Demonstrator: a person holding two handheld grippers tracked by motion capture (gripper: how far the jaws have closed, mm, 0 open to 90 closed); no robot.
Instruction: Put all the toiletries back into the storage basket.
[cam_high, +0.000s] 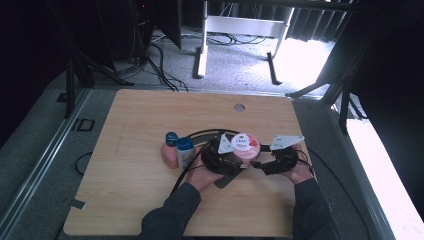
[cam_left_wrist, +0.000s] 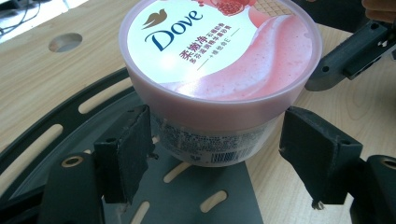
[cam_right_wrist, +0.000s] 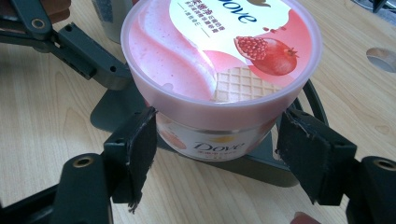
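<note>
A pink Dove tub (cam_high: 244, 146) with a pomegranate lid stands on a dark slotted plate (cam_high: 226, 180) at mid-table. My left gripper (cam_high: 235, 159) reaches it from the left and my right gripper (cam_high: 256, 161) from the right. In the left gripper view the tub (cam_left_wrist: 219, 70) sits between the jaws of the left gripper (cam_left_wrist: 215, 135), with the pads against its lower wall under the lid. In the right gripper view the right gripper (cam_right_wrist: 217, 133) holds the tub (cam_right_wrist: 219, 60) the same way from the other side. The plate (cam_left_wrist: 187, 200) lies beneath it.
Two bottles with blue caps, a pink one (cam_high: 170, 151) and a pale one (cam_high: 185, 152), stand just left of my left hand. A round hole (cam_high: 239, 107) is in the table's far side. Cables trail across the wood. Bare tabletop lies to the left and front.
</note>
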